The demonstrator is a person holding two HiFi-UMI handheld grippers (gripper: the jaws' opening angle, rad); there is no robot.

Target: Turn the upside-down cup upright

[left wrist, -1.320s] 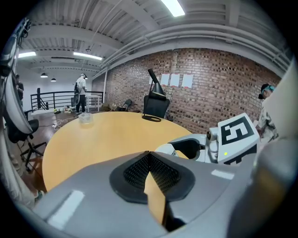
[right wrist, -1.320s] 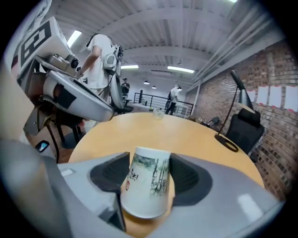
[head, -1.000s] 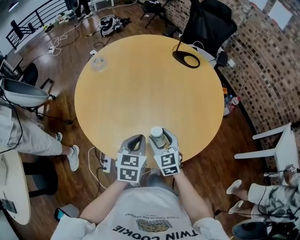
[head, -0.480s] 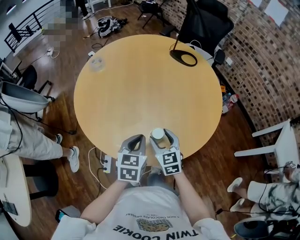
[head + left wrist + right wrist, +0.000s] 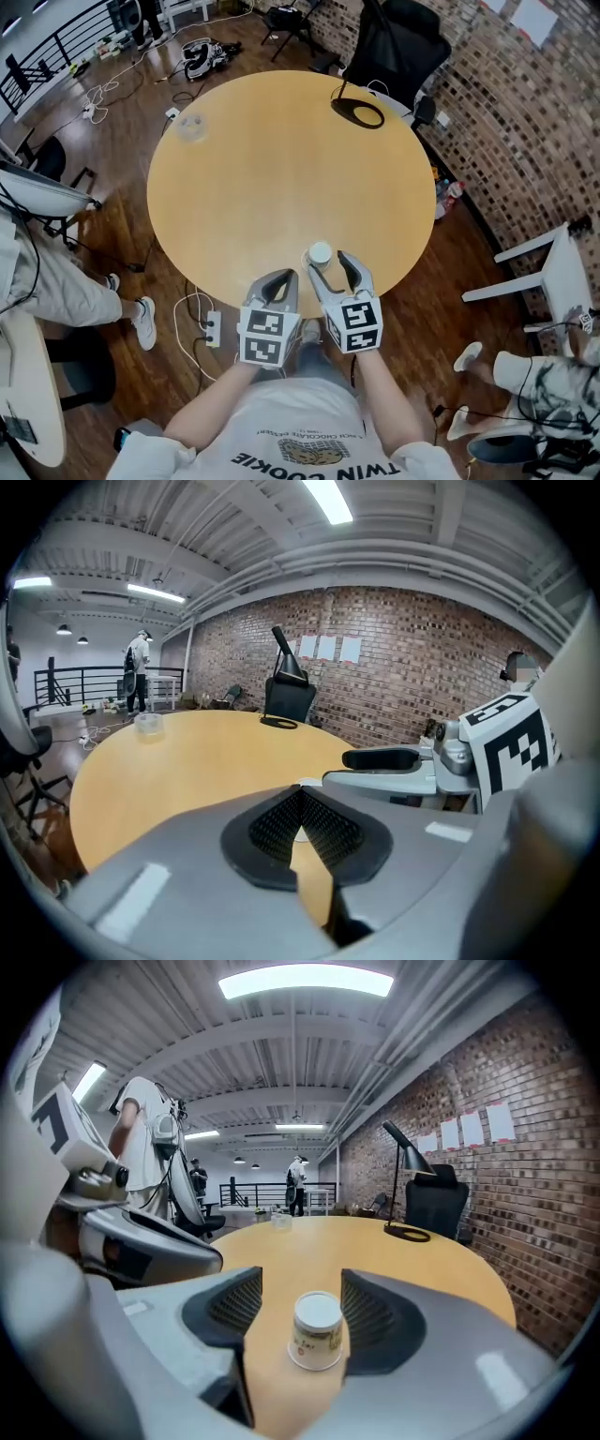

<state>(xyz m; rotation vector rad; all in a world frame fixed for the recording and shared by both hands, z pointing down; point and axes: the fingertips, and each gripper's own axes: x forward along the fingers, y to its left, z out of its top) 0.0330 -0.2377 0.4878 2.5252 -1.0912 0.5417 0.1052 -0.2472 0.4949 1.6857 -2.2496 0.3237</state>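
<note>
A white paper cup (image 5: 320, 254) stands upside down near the front edge of the round wooden table (image 5: 281, 178), its wide rim on the wood. In the right gripper view the cup (image 5: 317, 1331) sits between the two pads of my right gripper (image 5: 300, 1314), with a small gap on each side. In the head view the right gripper (image 5: 329, 266) is open, its tips just behind the cup. My left gripper (image 5: 278, 282) hovers to the left of it, empty. Its pads meet at the tip in the left gripper view (image 5: 300, 799), where the right gripper (image 5: 384, 759) shows alongside.
A black lamp base (image 5: 358, 111) lies at the table's far right and a clear round container (image 5: 191, 127) at its far left. A black chair (image 5: 403, 47) stands behind the table, a white chair (image 5: 553, 281) to the right, a seated person's legs (image 5: 56, 281) to the left.
My right gripper has drawn back toward the table edge and its jaws stand wider. The cup now sits at its tips instead of deep between the fingers. The left gripper has hardly moved.
</note>
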